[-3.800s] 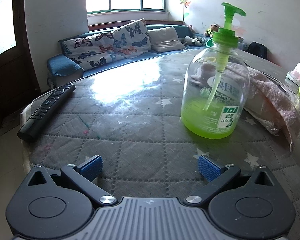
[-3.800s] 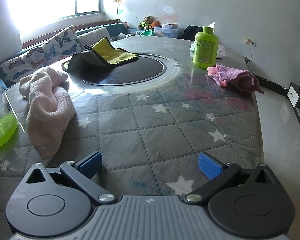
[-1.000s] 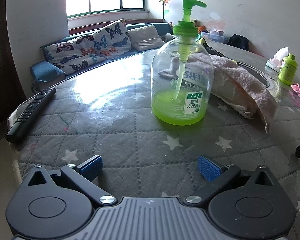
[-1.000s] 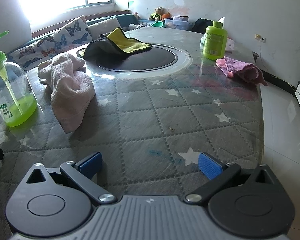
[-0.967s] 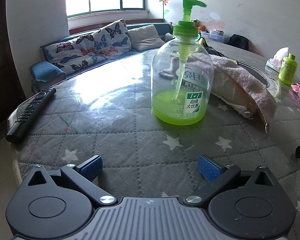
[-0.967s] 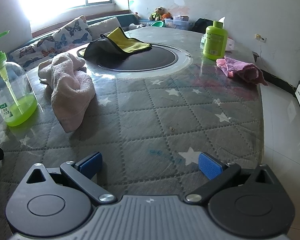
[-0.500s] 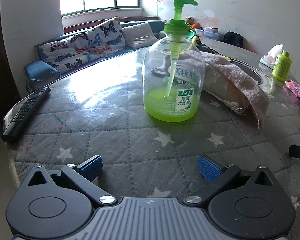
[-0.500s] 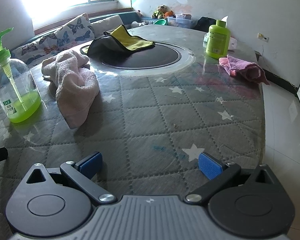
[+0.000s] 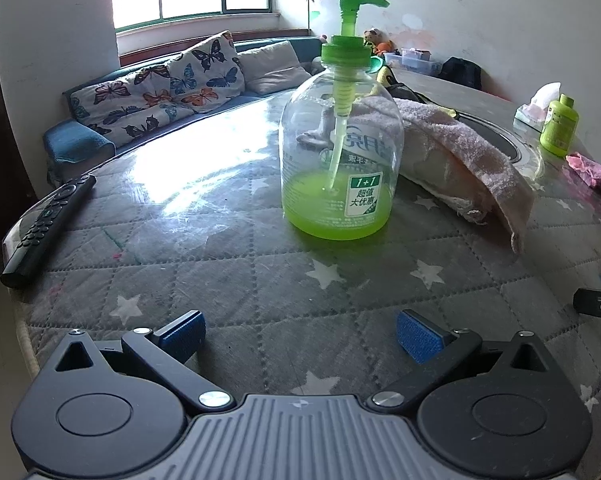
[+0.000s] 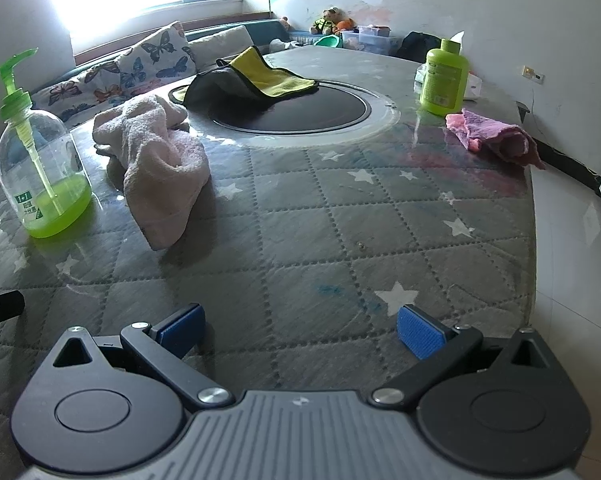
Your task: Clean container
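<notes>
Both grippers are hovering low over the worktop [image 10: 340, 216] with their jaws spread wide and nothing between them: the left gripper [image 9: 298, 330] is facing the pump bottle [image 9: 340, 160], the right gripper [image 10: 298, 328] is looking across the quilted cover. The bottle is standing upright just beside the pale pink towel [image 10: 160, 160], touched by neither gripper. By my reading, the cleaning is not yet beginning: picking up a cloth and wiping the container are all still waiting.
</notes>
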Tool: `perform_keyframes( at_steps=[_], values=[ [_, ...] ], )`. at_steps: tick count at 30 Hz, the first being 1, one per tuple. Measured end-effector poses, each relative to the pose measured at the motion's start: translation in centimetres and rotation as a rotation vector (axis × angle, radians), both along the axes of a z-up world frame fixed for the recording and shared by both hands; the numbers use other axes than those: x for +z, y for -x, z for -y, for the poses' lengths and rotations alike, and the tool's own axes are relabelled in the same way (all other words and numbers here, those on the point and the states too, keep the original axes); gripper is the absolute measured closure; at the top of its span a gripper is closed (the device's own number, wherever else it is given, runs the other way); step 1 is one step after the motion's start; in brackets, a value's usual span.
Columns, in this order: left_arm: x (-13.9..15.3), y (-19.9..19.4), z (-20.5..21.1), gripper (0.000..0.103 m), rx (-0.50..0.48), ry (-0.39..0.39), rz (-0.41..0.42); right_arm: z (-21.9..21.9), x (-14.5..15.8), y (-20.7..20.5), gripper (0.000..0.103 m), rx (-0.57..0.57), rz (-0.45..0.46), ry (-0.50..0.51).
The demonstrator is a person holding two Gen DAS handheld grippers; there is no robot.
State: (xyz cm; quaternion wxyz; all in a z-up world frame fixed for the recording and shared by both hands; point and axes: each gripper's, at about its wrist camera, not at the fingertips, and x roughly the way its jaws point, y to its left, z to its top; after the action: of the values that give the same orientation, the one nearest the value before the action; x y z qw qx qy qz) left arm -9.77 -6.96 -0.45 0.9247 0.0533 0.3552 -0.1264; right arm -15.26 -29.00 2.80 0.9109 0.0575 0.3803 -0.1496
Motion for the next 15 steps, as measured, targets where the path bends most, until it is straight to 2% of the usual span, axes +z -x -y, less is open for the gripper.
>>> perform_keyframes(
  at_steps=[15],
  values=[
    [0.04,-0.07,0.06,0.000,-0.019,-0.004,-0.019,-0.17,0.11,0.00,0.000,0.003,-0.006,-0.002]
  ],
)
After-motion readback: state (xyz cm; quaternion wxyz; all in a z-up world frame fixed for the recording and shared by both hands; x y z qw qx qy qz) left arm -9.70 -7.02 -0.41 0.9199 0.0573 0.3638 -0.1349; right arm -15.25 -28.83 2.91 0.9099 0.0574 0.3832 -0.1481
